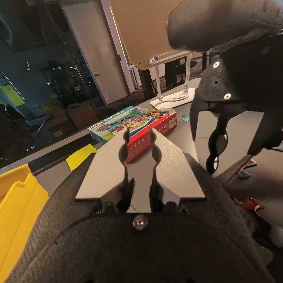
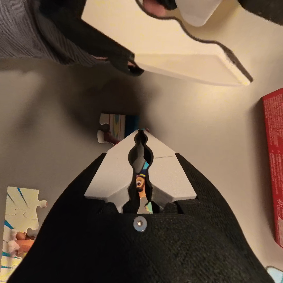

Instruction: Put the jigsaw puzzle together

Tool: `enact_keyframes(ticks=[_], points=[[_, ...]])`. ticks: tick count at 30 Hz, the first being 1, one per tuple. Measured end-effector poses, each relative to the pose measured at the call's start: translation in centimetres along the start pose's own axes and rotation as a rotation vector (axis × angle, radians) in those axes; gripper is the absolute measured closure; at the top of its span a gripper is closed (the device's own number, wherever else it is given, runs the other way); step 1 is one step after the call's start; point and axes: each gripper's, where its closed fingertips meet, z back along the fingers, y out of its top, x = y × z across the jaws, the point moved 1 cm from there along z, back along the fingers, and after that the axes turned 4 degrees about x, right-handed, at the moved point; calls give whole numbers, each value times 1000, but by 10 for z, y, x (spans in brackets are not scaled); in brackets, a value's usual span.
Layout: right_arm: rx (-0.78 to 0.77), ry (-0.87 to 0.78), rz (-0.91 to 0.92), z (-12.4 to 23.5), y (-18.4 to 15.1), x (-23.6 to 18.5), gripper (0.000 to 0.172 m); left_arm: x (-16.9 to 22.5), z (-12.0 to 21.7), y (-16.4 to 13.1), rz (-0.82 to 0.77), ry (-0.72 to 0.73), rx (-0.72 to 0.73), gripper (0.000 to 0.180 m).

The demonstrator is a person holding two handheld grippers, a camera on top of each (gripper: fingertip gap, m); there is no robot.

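Two tools appear. We see the left tool (image 1: pixel 140 133) open and empty above the table (image 1: pixel 203 137), near a puzzle box (image 1: pixel 137 121). The right tool (image 2: pixel 140 132) is closed, tips at the edge of a puzzle piece (image 2: pixel 116 127) lying flat; whether it pinches it we cannot tell. We judge the piece light, thin, stiff cardboard, best pinched at its rim

Dim warm light, fisheye edges — motion blur

Glossy cardboard puzzle box (image 1: pixel 134 122), matt grey table (image 1: pixel 199 137), yellow plastic bin (image 1: pixel 19 199).
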Motion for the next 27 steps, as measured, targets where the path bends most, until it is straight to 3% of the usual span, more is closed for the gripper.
enact_keyframes(ticks=[3, 4, 6, 7, 10, 13, 18, 27], points=[[8, 3, 10, 3, 1, -5, 172, 0, 0, 0, -1, -1, -2, 155], [19, 3, 7, 3, 2, -7, 165, 0, 0, 0, -2, -1, -2, 155], [26, -11, -3, 0, 2, -10, 115, 0, 0, 0, -3, -2, -2, 155], [20, -27, 9, -2, 1, -11, 101, 0, 0, 0, -3, -2, -2, 155], [-4, -98, 83, -10, -4, -16, 79, 1, 0, 0, -4, -3, -3, 155], [-34, -108, 102, -17, -6, -25, 80, 1, -1, -1, -5, -4, -5, 155], [-98, -100, 69, -18, -6, -31, 98, 1, 0, -1, -10, -4, -6, 155], [-158, -80, 123, -17, -8, -38, 99, 1, 0, 0, -12, -5, -4, 155]])
